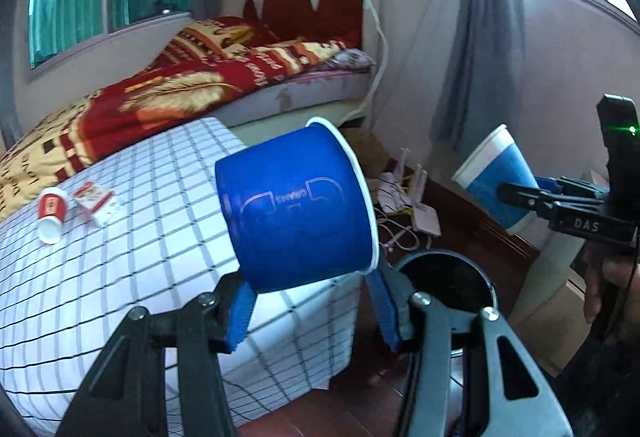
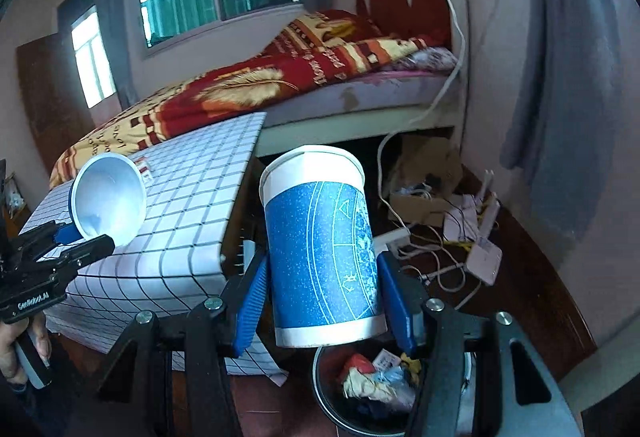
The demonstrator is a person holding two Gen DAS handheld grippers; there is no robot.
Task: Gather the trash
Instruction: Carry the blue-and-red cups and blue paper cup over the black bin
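Note:
My left gripper [image 1: 310,307] is shut on a wide blue paper cup [image 1: 296,205], tilted with its mouth to the right, held beside the table edge near a dark trash bin [image 1: 448,277]. It also shows in the right wrist view [image 2: 110,197]. My right gripper [image 2: 324,301] is shut on a tall blue-and-white paper cup [image 2: 324,249] directly above the trash bin [image 2: 368,389], which holds crumpled trash. That cup also shows in the left wrist view [image 1: 496,177]. A red-and-white cup [image 1: 51,215] lies on its side on the table beside a red-and-white box [image 1: 98,203].
The table [image 1: 120,277] has a white checked cloth. A bed [image 1: 180,85] with a red and yellow blanket stands behind it. Cables, routers and cardboard [image 2: 460,221] lie on the floor by the wall. A grey curtain [image 2: 560,77] hangs at the right.

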